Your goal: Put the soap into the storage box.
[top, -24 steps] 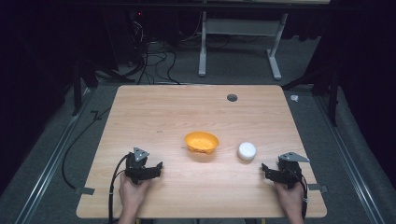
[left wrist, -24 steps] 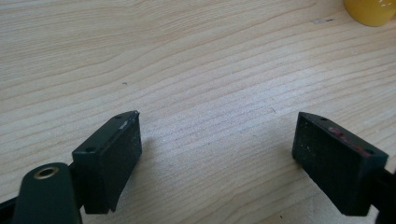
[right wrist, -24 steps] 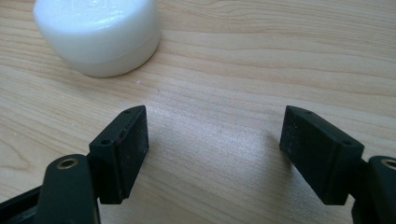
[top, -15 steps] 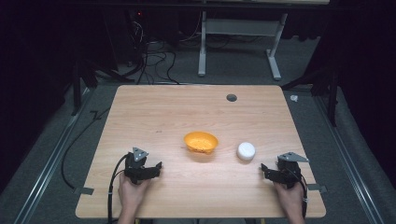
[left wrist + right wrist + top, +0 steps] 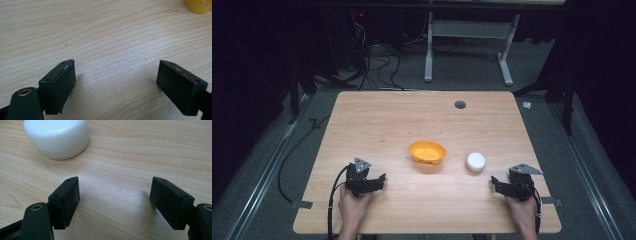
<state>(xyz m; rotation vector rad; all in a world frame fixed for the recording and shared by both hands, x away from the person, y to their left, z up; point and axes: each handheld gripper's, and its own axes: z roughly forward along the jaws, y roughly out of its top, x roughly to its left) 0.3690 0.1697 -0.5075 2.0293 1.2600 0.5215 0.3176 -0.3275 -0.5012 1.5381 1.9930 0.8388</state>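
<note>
two grippers low near the front edge of the worktop (image 5: 377,115). left gripper (image 5: 381,179) near the front left corner, fingers (image 5: 58,86) spread wide, nothing but bare wood between. right gripper (image 5: 495,182) near the front right corner, fingers (image 5: 65,201) spread too, nothing pinched. small white round tub (image 5: 475,161) standing on the wood just past the right gripper, a bit toward the middle, not touching the fingers. same tub (image 5: 57,137) up at the top left in the right gripper view. orange bowl (image 5: 427,152) sitting near the middle of the worktop, left of the tub, apart from both grippers. small dark round hole (image 5: 460,104) near the back edge.
</note>
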